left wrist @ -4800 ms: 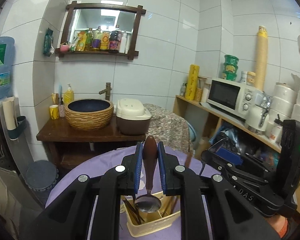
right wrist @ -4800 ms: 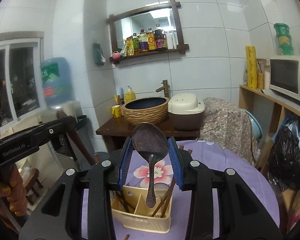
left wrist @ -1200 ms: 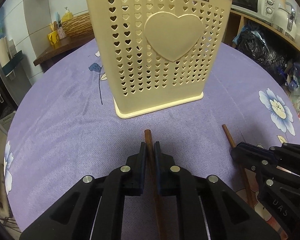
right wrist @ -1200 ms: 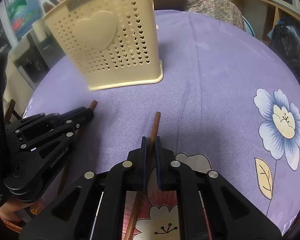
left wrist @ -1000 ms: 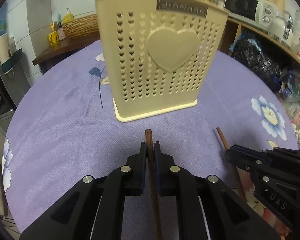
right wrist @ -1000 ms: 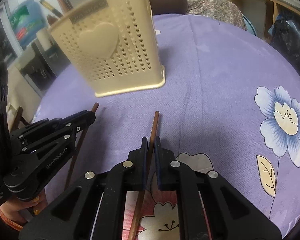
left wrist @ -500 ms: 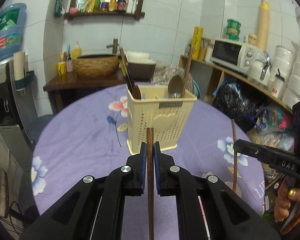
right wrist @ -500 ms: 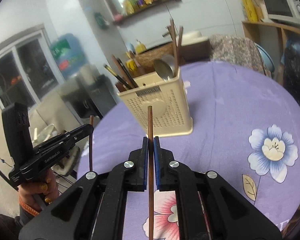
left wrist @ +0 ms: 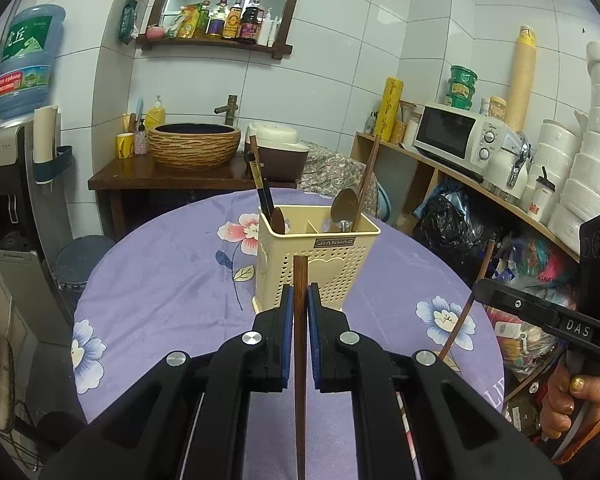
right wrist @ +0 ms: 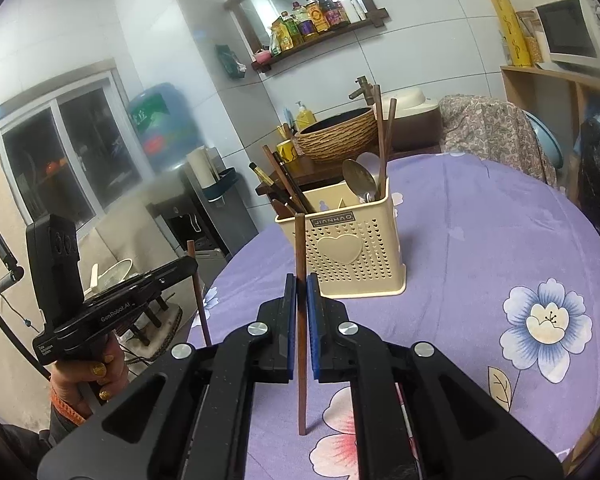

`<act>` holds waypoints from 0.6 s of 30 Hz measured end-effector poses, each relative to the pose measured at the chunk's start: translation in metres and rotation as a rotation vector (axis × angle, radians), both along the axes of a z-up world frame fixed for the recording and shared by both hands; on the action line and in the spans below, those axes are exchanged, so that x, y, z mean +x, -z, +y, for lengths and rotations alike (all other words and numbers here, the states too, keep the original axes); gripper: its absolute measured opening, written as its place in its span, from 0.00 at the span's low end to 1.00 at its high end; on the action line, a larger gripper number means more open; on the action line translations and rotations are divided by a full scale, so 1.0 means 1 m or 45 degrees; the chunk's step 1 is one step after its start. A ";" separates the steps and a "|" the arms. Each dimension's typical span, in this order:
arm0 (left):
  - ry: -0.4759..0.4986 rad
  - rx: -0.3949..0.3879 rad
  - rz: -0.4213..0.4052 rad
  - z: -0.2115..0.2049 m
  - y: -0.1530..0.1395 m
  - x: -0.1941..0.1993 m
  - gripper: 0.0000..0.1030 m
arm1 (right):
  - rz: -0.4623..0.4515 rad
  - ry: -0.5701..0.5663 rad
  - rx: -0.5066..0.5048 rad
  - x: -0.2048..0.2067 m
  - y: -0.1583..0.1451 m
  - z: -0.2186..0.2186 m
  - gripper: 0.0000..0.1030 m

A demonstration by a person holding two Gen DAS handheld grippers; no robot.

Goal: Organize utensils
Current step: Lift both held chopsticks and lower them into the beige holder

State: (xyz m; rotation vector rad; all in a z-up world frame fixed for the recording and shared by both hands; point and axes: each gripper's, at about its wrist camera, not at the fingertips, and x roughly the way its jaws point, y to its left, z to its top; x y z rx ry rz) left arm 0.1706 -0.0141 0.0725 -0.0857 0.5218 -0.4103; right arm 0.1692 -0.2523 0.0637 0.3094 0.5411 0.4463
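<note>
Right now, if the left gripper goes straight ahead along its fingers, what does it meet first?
Probably the cream utensil basket: its front wall lies just beyond the left gripper, which is shut on a chopstick. Depth is uncertain.

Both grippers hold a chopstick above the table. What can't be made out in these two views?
- Left chopstick: lower end cut off by the left wrist view's bottom edge.
- Holder: inside floor hidden by its own walls, so what stands deep in each compartment is unclear.
- Person's right hand: partly cut off by the fisheye rim.

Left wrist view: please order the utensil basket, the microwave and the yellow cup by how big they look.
1. utensil basket
2. microwave, unsure, since it stands farther from the camera
3. yellow cup
</note>
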 end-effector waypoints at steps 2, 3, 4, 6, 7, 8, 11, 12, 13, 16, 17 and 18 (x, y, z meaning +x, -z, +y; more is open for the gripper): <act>0.004 -0.006 0.004 0.001 -0.001 0.000 0.08 | -0.002 -0.001 -0.006 0.001 0.000 0.001 0.06; 0.004 -0.006 0.005 0.001 -0.002 0.001 0.08 | 0.000 -0.002 -0.009 0.002 -0.001 0.002 0.06; 0.007 -0.009 0.007 0.002 -0.002 0.001 0.08 | 0.001 -0.002 -0.012 0.003 -0.002 0.002 0.06; 0.014 -0.016 0.005 0.002 -0.004 0.001 0.08 | -0.005 -0.003 -0.014 0.003 -0.004 0.002 0.06; 0.015 -0.017 0.003 0.003 -0.005 0.001 0.08 | -0.010 -0.004 -0.015 0.003 -0.005 0.003 0.06; 0.015 -0.017 -0.001 0.004 -0.006 0.001 0.08 | -0.014 -0.006 -0.017 0.003 -0.007 0.003 0.06; 0.019 -0.015 -0.011 0.004 -0.011 0.003 0.08 | -0.029 -0.011 -0.031 0.007 -0.013 0.003 0.06; 0.025 -0.020 -0.010 0.004 -0.012 0.004 0.08 | -0.031 -0.013 -0.033 0.009 -0.016 0.003 0.06; 0.031 -0.022 -0.010 0.004 -0.015 0.006 0.08 | -0.033 -0.017 -0.036 0.011 -0.019 0.003 0.06; 0.043 -0.022 -0.015 0.001 -0.024 0.013 0.08 | -0.047 -0.021 -0.051 0.018 -0.029 0.004 0.06; 0.047 -0.024 -0.017 0.001 -0.028 0.015 0.08 | -0.052 -0.023 -0.058 0.021 -0.034 0.004 0.06; 0.052 -0.027 -0.021 0.001 -0.033 0.018 0.08 | -0.062 -0.024 -0.064 0.025 -0.040 0.004 0.06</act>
